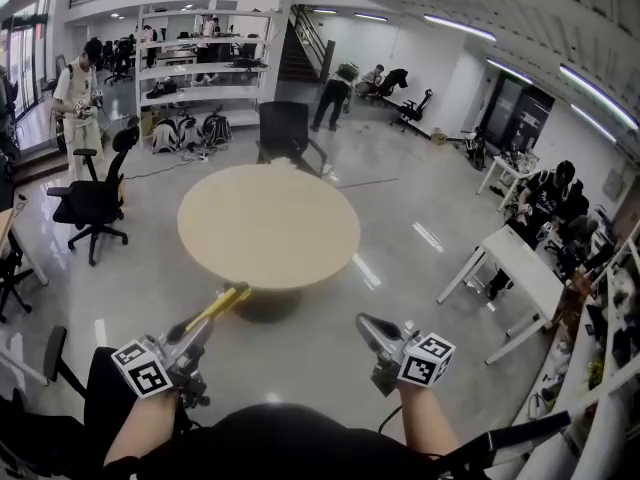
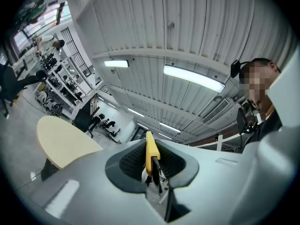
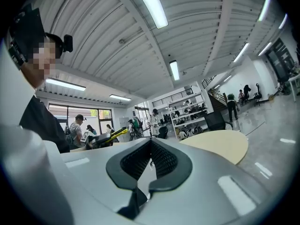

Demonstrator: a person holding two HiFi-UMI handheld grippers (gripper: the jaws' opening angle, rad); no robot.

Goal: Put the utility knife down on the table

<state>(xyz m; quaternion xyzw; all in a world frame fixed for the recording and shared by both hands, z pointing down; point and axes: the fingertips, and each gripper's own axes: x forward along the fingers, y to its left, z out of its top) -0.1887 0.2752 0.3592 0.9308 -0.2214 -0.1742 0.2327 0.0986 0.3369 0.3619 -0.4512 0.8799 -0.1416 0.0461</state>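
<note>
A yellow utility knife (image 1: 224, 302) sticks out forward from my left gripper (image 1: 203, 321), which is shut on it low at the left of the head view. In the left gripper view the knife (image 2: 151, 153) stands edge-on between the dark pads, its tip pointing away. The round beige table (image 1: 268, 226) lies ahead, its near edge just beyond the knife's tip; it also shows as the table (image 2: 62, 141) at the left. My right gripper (image 1: 367, 324) is held short of the table at the lower right. It is shut, and its pads (image 3: 159, 159) have nothing between them.
Black office chairs stand to the left (image 1: 92, 204) and behind the table (image 1: 285, 134). A white desk (image 1: 520, 268) with seated people is at the right. Shelving (image 1: 205, 63) and several standing people fill the back of the room.
</note>
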